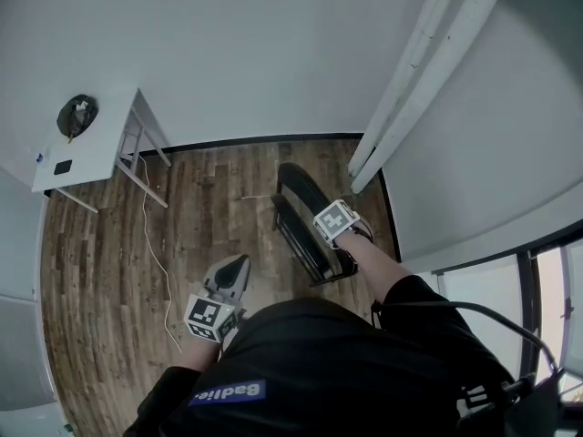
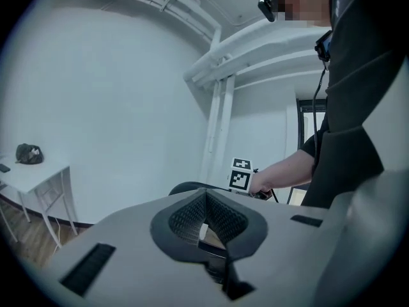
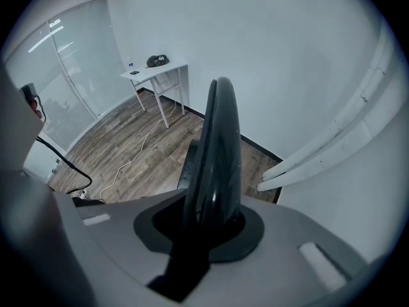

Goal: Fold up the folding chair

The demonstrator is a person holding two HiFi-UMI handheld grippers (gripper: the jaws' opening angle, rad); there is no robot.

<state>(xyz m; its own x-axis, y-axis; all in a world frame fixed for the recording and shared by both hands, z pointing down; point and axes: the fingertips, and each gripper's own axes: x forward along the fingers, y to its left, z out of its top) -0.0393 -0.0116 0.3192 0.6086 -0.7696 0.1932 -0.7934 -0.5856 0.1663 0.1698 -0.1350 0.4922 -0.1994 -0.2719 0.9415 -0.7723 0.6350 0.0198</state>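
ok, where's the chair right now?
Head view, just right of centre: the chair stands on the wood floor beside the white pipes, its top edge clamped in the right gripper.

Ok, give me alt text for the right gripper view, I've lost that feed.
The right tool is clamped on the top edge of the black folding chair, which rises edge-on through the centre. Behind it: wood floor with a white cable, and a white table against the wall at upper left.
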